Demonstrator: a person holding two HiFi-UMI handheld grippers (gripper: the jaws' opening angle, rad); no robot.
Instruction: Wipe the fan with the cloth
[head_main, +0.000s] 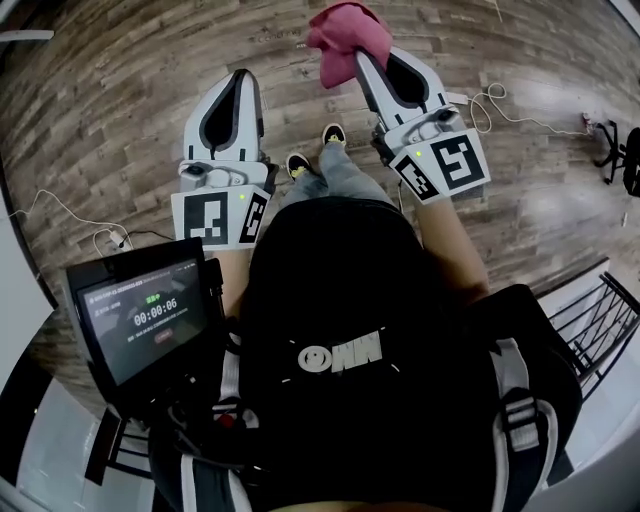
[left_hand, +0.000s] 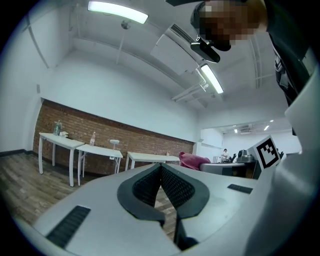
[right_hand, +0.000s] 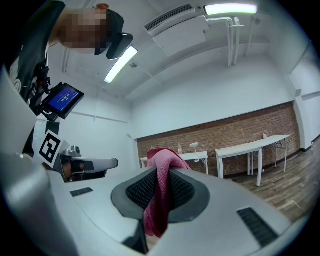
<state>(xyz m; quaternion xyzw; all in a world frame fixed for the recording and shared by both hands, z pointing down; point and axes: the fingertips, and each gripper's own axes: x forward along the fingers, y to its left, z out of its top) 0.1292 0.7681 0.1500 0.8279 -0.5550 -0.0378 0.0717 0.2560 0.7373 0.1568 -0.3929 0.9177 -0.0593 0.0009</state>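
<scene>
While your right gripper (head_main: 365, 60) clamps the pink cloth (head_main: 345, 35), your left gripper (head_main: 240, 80) is pressed together on nothing. What may be the fan (right_hand: 194, 145) stands on a far white table (right_hand: 202, 154), about one o'clock from the cloth-holding jaws.

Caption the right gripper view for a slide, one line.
Right gripper shut on a pink cloth, with a brick wall and white tables beyond.
</scene>
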